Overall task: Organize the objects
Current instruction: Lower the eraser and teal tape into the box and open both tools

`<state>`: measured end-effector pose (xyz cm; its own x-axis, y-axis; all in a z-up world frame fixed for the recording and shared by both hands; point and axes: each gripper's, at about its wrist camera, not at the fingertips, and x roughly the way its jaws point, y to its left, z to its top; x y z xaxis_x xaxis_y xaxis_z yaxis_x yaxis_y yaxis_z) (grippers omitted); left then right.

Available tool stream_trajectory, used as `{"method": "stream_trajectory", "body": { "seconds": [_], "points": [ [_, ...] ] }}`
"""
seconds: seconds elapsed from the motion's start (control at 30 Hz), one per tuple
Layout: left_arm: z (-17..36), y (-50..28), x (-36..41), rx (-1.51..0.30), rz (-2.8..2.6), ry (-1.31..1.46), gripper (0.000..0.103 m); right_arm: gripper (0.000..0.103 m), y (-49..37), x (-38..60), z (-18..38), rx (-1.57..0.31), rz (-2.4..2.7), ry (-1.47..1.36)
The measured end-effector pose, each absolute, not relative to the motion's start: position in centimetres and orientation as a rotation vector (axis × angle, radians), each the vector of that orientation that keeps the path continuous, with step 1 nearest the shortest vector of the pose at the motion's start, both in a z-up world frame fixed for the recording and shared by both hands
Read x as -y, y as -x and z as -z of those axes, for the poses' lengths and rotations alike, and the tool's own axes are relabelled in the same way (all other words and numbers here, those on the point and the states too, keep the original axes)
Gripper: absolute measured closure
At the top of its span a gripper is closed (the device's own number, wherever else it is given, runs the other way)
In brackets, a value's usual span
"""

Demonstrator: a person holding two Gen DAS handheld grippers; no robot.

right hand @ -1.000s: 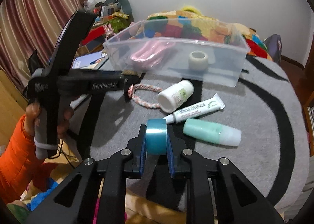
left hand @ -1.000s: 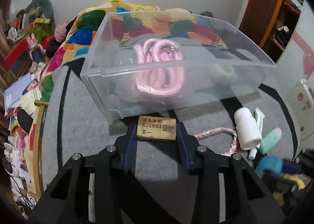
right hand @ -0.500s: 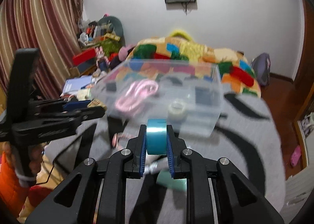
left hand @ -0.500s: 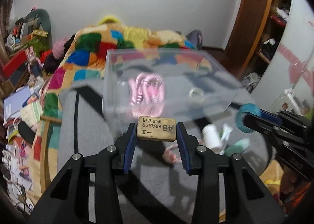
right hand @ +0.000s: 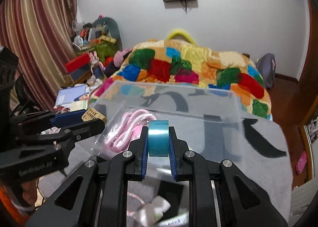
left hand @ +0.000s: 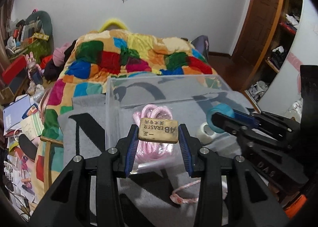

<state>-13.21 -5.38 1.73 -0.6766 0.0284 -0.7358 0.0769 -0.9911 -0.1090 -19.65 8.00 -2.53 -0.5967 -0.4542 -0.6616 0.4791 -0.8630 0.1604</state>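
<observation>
Clear plastic bin (left hand: pixel 159 87) already holding pink rope (left hand: pixel 157 111) and white tape roll (left hand: pixel 203 133). Left gripper (left hand: pixel 158 133) clamping eraser (left hand: pixel 158 130), right gripper (right hand: pixel 158 140) clamping teal tape (right hand: pixel 158 137), both above bin. Still outside, near its front: braided cord (left hand: pixel 184 191), blurred items.

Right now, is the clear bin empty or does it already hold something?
Not empty. The clear bin holds a coiled pink rope and a whitish tape roll.
</observation>
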Motion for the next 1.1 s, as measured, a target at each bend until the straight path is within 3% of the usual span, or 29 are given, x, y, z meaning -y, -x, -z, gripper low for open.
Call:
{"method": "stream_trajectory", "body": {
  "seconds": [0.43, 0.67, 0.77, 0.83, 0.93, 1.07, 1.1],
  "points": [
    [0.5, 14.9, 6.1, -0.229, 2.806, -1.319, 0.063, 0.086, 21.5, -5.7, 5.2, -0.109, 2.368, -1.092],
    [-1.2, 13.8, 6.1, -0.214, 2.827, -1.268, 0.06, 0.077, 20.5, -5.9, 4.0, -0.129, 2.364, -1.056],
    [-2.3, 13.1, 6.0, -0.203, 2.83, -1.225, 0.049, 0.066, 19.4, -6.3, 2.9, -0.162, 2.388, -1.008],
    [-3.2, 12.3, 6.1, -0.212, 2.84, -1.181, 0.035, 0.059, 18.3, -7.1, 2.1, -0.168, 2.411, -0.968],
    [-4.4, 11.0, 5.9, -0.214, 2.857, -1.124, 0.019, 0.057, 16.9, -8.6, 1.0, -0.165, 2.42, -0.936],
    [-5.1, 9.5, 5.3, -0.202, 2.882, -1.09, 0.012, 0.033, 14.7, -10.9, 0.3, -0.181, 2.46, -0.892],
    [-5.1, 9.2, 5.1, -0.199, 2.888, -1.088, 0.011, 0.031, 14.1, -11.6, 0.2, -0.184, 2.472, -0.879]
  ]
}}
